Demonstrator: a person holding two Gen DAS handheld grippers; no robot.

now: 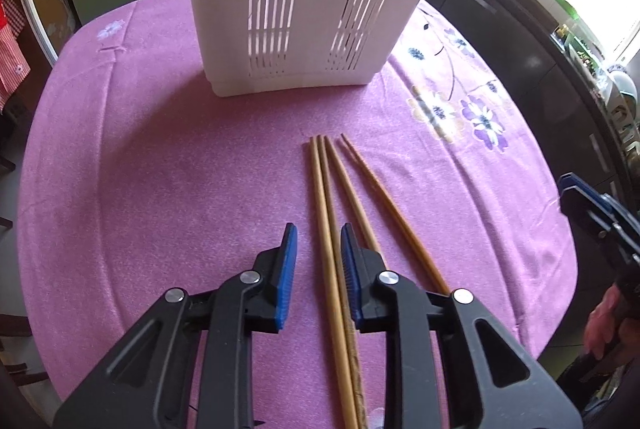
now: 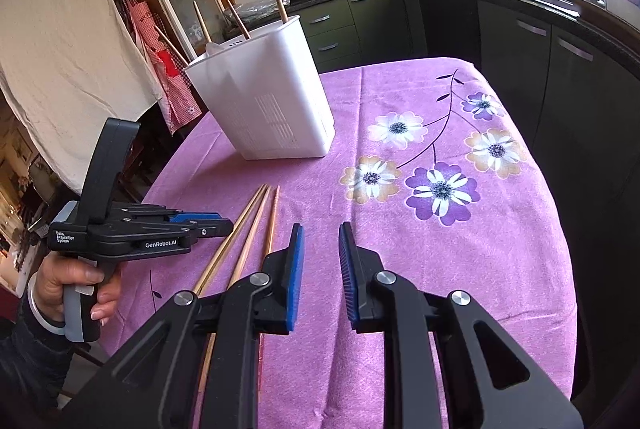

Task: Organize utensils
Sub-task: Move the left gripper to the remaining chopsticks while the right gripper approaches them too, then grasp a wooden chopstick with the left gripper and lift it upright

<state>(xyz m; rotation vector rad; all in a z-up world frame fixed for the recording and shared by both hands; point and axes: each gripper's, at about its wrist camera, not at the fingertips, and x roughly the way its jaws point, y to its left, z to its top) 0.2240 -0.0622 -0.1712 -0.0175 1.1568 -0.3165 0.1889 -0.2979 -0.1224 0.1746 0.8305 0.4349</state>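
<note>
The left claw [image 1: 316, 249] straddles two chopsticks [image 1: 326, 229] ungripped, ready to lift them toward the holder [image 1: 312, 9]; the right claw [image 2: 321, 249] hangs open, empty.

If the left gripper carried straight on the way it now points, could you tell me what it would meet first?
Probably the chopsticks lying between the left gripper's jaws on the purple tablecloth. The white holder stands farther ahead; depth is uncertain.

Wooden chopsticks [image 1: 332, 229] flat on the cloth near upright white holder [image 1: 312, 9].
</note>
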